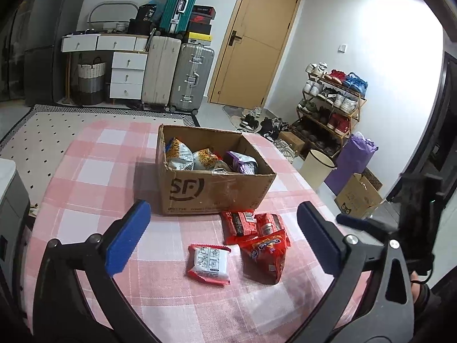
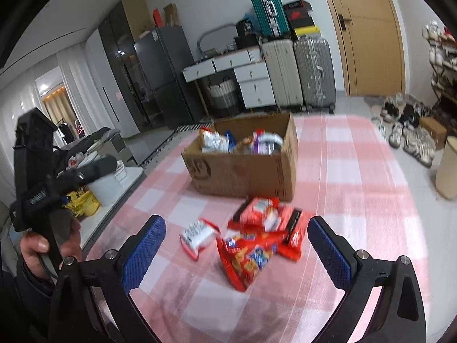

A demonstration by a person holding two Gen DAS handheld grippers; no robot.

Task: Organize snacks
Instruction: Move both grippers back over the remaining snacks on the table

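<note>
An open cardboard box [image 1: 217, 191] [image 2: 245, 171] stands on the pink checked tablecloth [image 1: 94, 171] with several snack bags inside. In front of it lie loose packs: a white pack with red edges [image 1: 209, 263] [image 2: 197, 235], a red cracker bag [image 1: 264, 255] [image 2: 245, 257] and two red packs [image 1: 248, 224] [image 2: 265, 214]. My left gripper [image 1: 222, 234] hovers open over these packs with nothing between its blue pads. My right gripper [image 2: 237, 247] is open too, above the same pile, touching nothing. The right gripper also shows in the left wrist view [image 1: 400, 223].
A hand [image 2: 42, 245] holds the left gripper at the left of the right wrist view. Beyond the table stand suitcases [image 1: 177, 74], white drawers [image 1: 125, 74], a shoe rack [image 1: 331, 105], a bin [image 1: 317, 168] and a wooden door [image 1: 257, 40].
</note>
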